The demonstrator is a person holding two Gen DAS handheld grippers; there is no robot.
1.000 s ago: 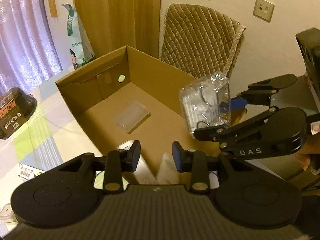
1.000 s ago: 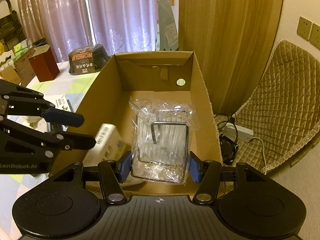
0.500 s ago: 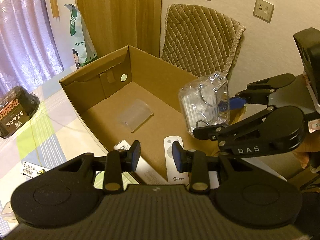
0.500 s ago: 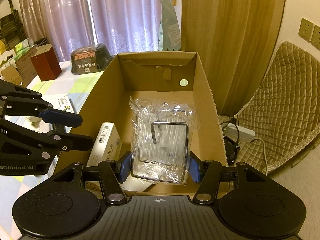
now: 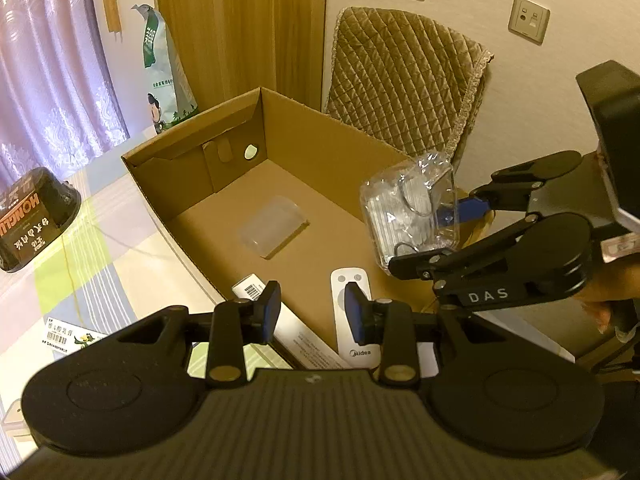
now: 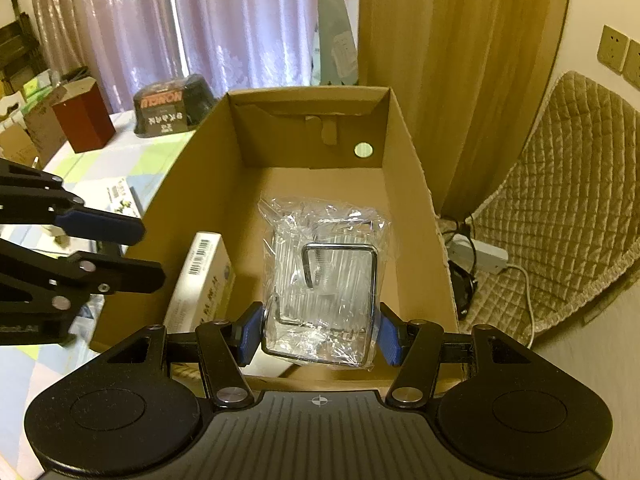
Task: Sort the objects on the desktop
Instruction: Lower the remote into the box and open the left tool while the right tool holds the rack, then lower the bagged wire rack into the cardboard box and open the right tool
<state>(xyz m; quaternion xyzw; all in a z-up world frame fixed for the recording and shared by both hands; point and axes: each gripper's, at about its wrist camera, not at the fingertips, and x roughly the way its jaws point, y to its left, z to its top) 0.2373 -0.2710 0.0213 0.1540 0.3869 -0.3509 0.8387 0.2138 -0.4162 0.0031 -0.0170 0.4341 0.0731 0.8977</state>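
Right claw [image 6: 320,332] is clamped on a clear plastic bag [image 6: 326,280] with some ribbed transparent item and a bent metal wire frame inside, blue pads pressing it from both sides. It's held up over the near end of the open cardboard box [image 6: 412,184], above the box floor rather than resting on it. From the left wrist view you can see the same bag [image 5: 410,216] hanging at about 2 o'clock, just over the box's right wall, with the right claw [image 5: 436,236] pinching it. Left claw [image 5: 310,314] has its blue pads spread apart with nothing between them, hovering over the near left corner of the box [image 5: 320,148]. Inside the box so far: a frosted plastic lid or tray thing [image 5: 274,232] lying flat around the middle of the floor, a white remote [image 5: 354,316] with a Midea logo lying near the front edge at roughly 6 o'clock, and a long white carton [image 5: 288,324] with a barcode leaning along the left wall right beside the left claw's pad. In the right wrist view that carton [image 6: 202,280] sits at 9 o'clock from the bag, close but I can't tell if they touch. Out on the bench [image 5: 88,268] with the checked cloth there's a dark bowl-shaped tub [image 5: 34,220] with a printed label off at 9 o'clock, and a small printed card [image 5: 68,334] near the left claw.
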